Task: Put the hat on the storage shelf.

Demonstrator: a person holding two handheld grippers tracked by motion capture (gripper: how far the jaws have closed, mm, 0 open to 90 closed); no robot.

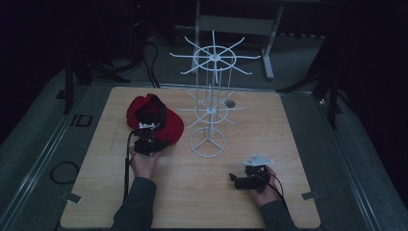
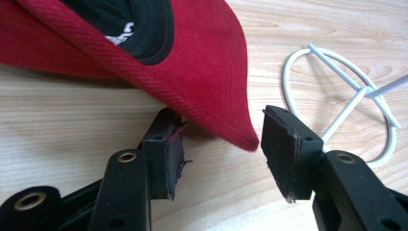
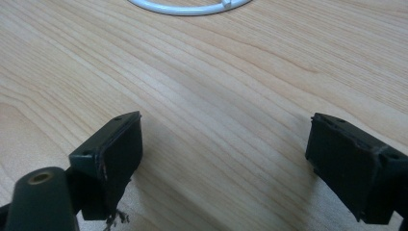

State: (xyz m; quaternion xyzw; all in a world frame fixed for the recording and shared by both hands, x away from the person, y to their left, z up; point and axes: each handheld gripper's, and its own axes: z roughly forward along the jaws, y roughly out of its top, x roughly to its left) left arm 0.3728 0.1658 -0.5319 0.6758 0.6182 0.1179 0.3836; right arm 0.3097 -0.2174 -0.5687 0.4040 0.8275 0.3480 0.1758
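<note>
A red cap point(image 1: 154, 118) with a black lining lies on the left part of the wooden table point(image 1: 192, 197). My left gripper point(image 1: 147, 129) is at the cap's near edge. In the left gripper view the cap's brim point(image 2: 202, 62) pokes down between the jaws of the left gripper point(image 2: 221, 144); they stand apart, and a gap shows beside the right pad point(image 2: 284, 149). My right gripper point(image 1: 238, 179) rests low at the front right. Its jaws point(image 3: 223, 154) are wide open over bare wood.
A white wire rack point(image 1: 211, 86) with two tiers of spokes stands mid-table on a ring base point(image 1: 207, 142); the ring point(image 2: 346, 96) is just right of the cap, and its near rim point(image 3: 192, 7) lies ahead of the right gripper. Black cables trail from both grippers.
</note>
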